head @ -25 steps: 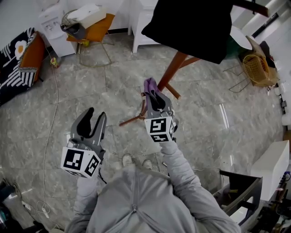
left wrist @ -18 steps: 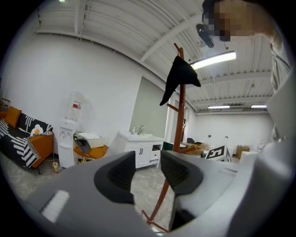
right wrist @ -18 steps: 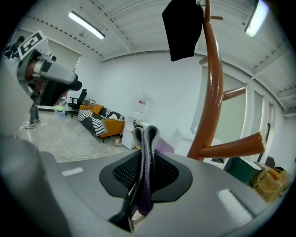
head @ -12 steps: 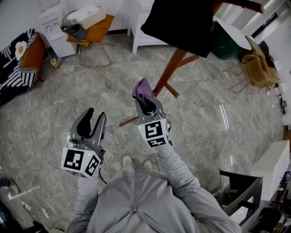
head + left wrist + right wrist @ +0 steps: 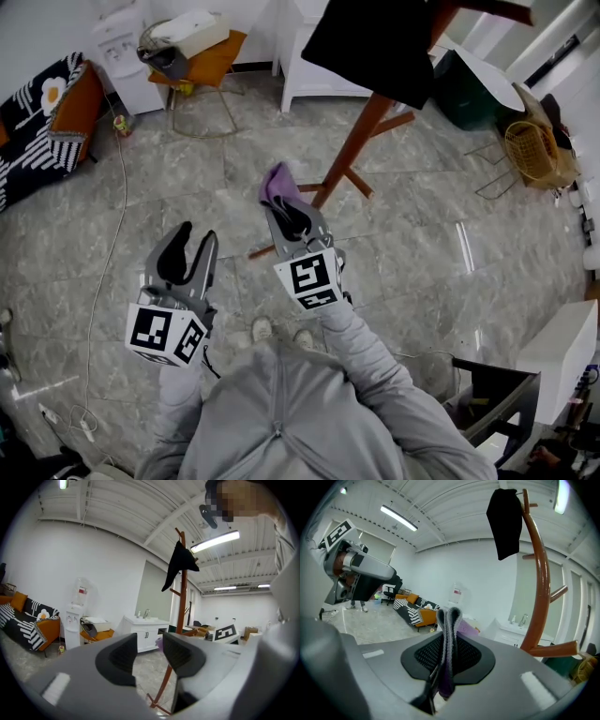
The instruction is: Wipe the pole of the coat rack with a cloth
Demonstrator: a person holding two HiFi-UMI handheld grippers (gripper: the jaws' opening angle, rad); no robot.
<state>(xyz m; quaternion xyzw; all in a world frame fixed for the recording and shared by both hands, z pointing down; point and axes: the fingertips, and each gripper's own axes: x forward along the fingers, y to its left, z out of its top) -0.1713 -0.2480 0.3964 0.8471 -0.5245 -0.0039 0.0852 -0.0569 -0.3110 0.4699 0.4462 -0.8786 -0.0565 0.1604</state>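
The coat rack's reddish-brown pole [image 5: 361,131] rises from its splayed feet on the marble floor, with a black garment [image 5: 375,47] hanging off its top. My right gripper [image 5: 284,208] is shut on a purple cloth [image 5: 277,184], just left of the pole's lower part and apart from it. In the right gripper view the folded cloth [image 5: 449,634] sticks up between the pads, and the pole [image 5: 539,588] curves up at the right. My left gripper [image 5: 187,246] is open and holds nothing, lower left. Its view shows the pole [image 5: 180,602] beyond the jaws.
A white cabinet [image 5: 314,56] stands behind the rack. An orange chair [image 5: 202,56], a water dispenser [image 5: 122,52] and a patterned sofa [image 5: 42,112] line the back left. A wicker basket [image 5: 534,141] is at right. A cable [image 5: 108,234] runs across the floor.
My right gripper has carried the purple cloth leftward, away from the pole's base. The left gripper has stayed put. The head view has shifted slightly.
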